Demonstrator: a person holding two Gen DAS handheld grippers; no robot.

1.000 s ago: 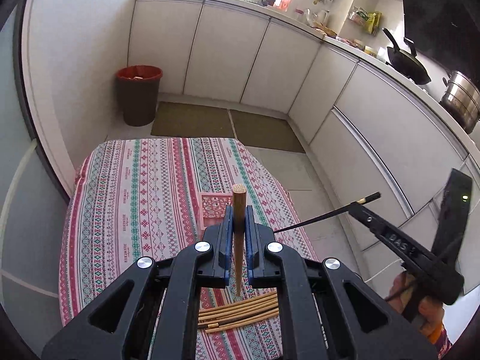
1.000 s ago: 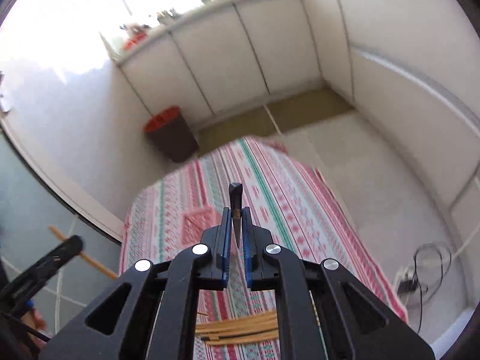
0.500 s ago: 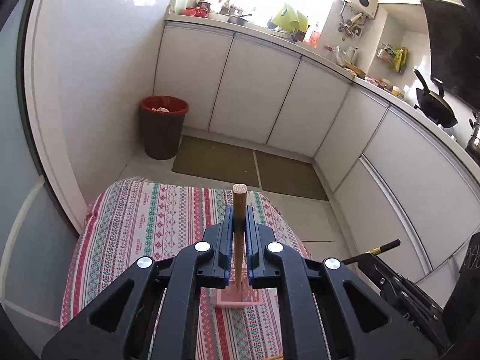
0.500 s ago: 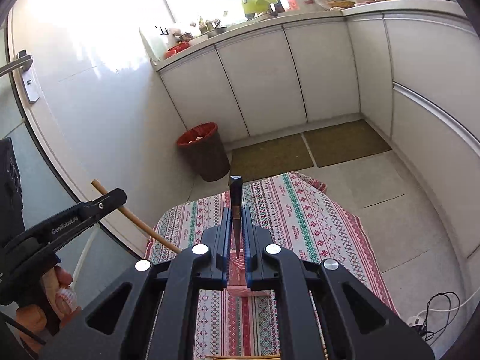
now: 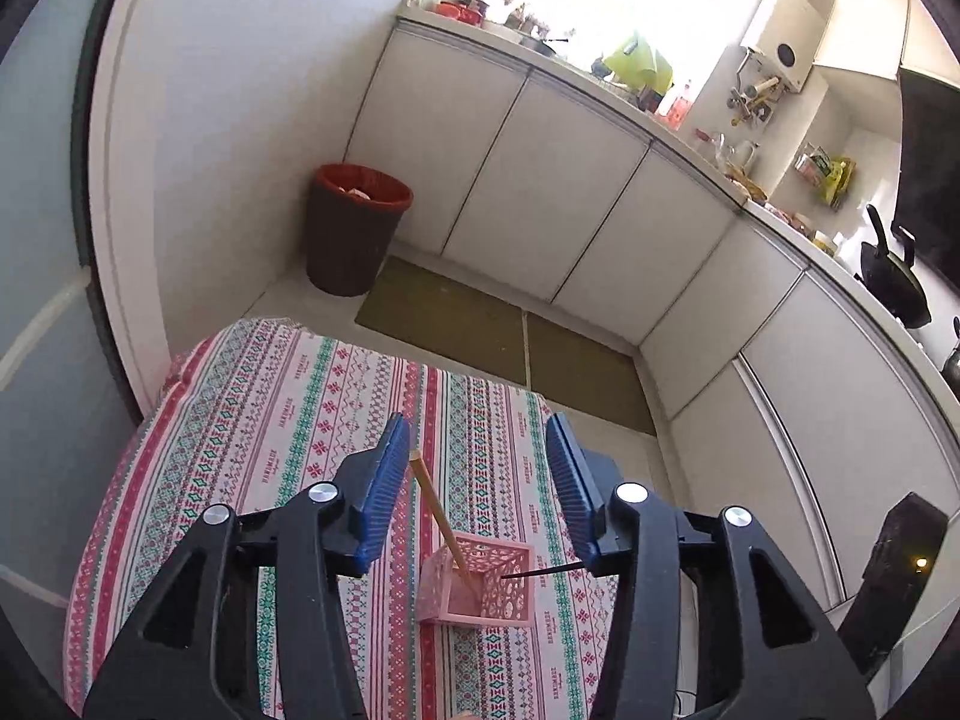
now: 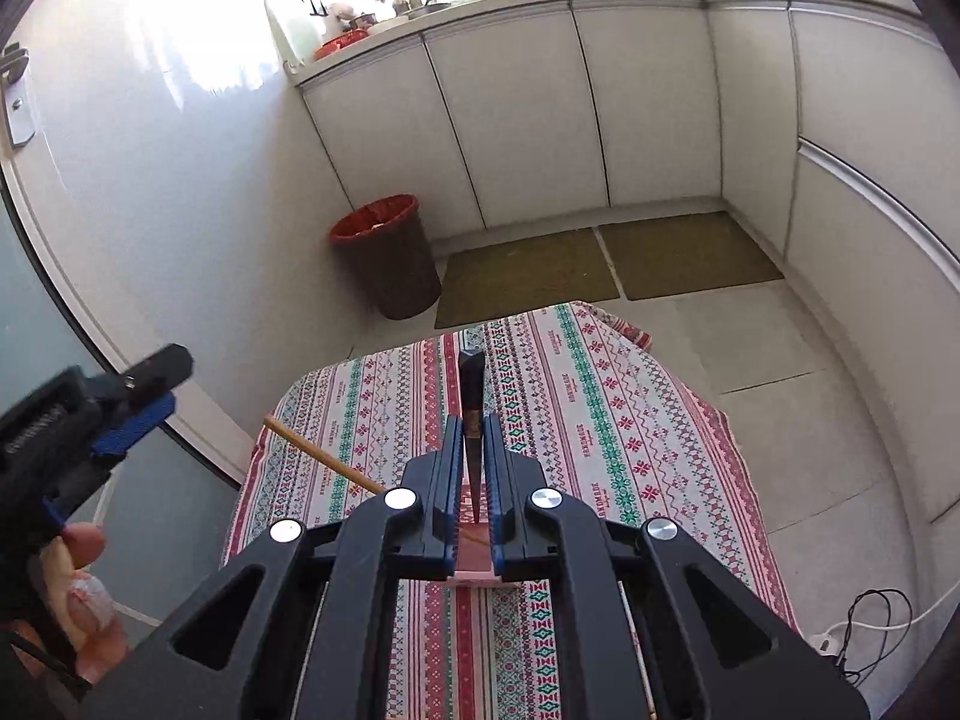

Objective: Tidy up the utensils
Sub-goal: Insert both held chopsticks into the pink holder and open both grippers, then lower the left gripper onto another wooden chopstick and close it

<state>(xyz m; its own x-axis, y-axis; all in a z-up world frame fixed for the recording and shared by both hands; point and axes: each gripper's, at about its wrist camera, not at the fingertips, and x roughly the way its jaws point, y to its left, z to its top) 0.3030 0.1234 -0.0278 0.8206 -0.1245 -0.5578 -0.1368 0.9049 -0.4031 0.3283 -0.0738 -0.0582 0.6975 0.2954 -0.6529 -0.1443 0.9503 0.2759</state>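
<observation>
A pink lattice holder (image 5: 480, 582) stands on the patterned tablecloth (image 5: 288, 420). A wooden chopstick (image 5: 433, 510) leans in it, its top near the left pad of my left gripper (image 5: 477, 438). That gripper's jaws are opening and neither pad presses on the stick. A black chopstick (image 6: 471, 414) stands upright in my right gripper (image 6: 471, 426), which is shut on it just above the pink holder (image 6: 477, 573). Its thin tip (image 5: 540, 571) reaches the holder's rim from the right. In the right wrist view, the wooden chopstick (image 6: 324, 456) slants beside the left gripper (image 6: 120, 402).
A dark bin with a red rim (image 5: 357, 228) stands on the floor beyond the table, next to two brown mats (image 5: 498, 342). White cabinets (image 5: 540, 180) line the far wall and right side. A cable (image 6: 870, 618) lies on the floor right of the table.
My left gripper's jaws have opened and let go of the wooden chopstick, which now leans in the pink holder. Both grippers moved forward over the holder; the loose chopstick pile left view.
</observation>
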